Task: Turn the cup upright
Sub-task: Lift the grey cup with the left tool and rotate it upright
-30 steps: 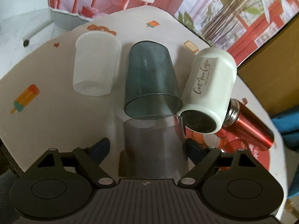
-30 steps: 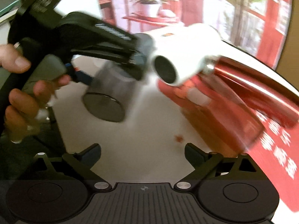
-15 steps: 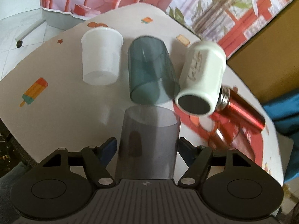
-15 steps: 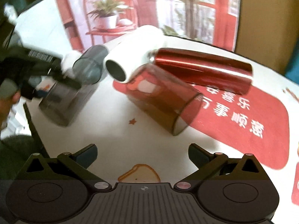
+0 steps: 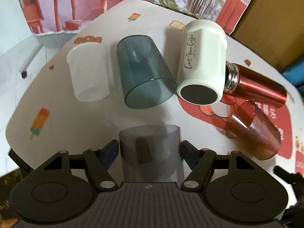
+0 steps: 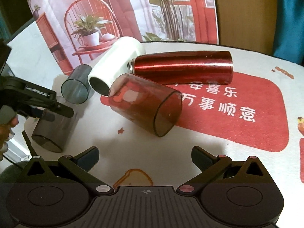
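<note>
Gripping the grey cup [image 5: 150, 148] across its sides, my left claw [image 5: 149, 150] can turn it upright near the table [image 5: 79, 117] edge. My right claw [image 6: 145, 154] hangs spread apart, holding nothing.

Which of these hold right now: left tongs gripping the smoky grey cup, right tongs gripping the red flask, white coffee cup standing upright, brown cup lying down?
1. The left tongs grip the smoky grey cup. True.
2. The right tongs grip the red flask. False: they are open, holding nothing.
3. The white coffee cup stands upright. False: it lies on its side.
4. The brown cup lies on its side. True.
</note>
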The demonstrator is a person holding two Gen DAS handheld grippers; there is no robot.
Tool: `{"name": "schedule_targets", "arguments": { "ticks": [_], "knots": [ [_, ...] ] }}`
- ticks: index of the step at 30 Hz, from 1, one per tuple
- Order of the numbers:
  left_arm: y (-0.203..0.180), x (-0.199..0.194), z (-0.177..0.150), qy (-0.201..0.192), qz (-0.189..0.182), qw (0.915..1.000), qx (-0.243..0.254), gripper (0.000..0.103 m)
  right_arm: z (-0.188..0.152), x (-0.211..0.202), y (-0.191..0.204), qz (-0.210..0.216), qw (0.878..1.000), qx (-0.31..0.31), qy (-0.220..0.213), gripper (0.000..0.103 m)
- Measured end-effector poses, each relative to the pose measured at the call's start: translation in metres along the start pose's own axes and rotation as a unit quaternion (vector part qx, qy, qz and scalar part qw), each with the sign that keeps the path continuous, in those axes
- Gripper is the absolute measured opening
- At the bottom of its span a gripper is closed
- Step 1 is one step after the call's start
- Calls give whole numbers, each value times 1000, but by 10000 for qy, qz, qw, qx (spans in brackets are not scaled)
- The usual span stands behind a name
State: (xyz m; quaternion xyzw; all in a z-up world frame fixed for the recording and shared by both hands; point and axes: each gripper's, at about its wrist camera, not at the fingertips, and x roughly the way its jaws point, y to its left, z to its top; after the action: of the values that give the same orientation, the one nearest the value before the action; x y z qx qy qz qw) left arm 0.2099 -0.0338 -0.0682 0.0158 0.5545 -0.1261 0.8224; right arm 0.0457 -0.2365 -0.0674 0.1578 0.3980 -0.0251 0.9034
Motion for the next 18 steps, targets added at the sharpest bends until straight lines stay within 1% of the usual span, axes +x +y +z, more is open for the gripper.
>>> {"name": "schedule_targets", "arguments": {
  "ticks": [7, 10, 14, 18],
  "knots": [
    [-9, 7, -3, 20, 114, 9998, 168, 73, -2, -7, -3, -176, 9998, -6, -110, 103],
    [-11, 3, -8, -51, 127, 9997, 189, 73, -3, -10, -5, 16, 9999, 100, -93, 103],
    [-11, -4, -12, -157, 156, 9995, 216, 73, -3, -12, -3, -155, 9998, -6, -107, 103],
    [-16, -13, -18, -317, 192, 9988, 316, 72, -4, -16, -6, -94, 9997, 158, -154, 103]
  ]
}}
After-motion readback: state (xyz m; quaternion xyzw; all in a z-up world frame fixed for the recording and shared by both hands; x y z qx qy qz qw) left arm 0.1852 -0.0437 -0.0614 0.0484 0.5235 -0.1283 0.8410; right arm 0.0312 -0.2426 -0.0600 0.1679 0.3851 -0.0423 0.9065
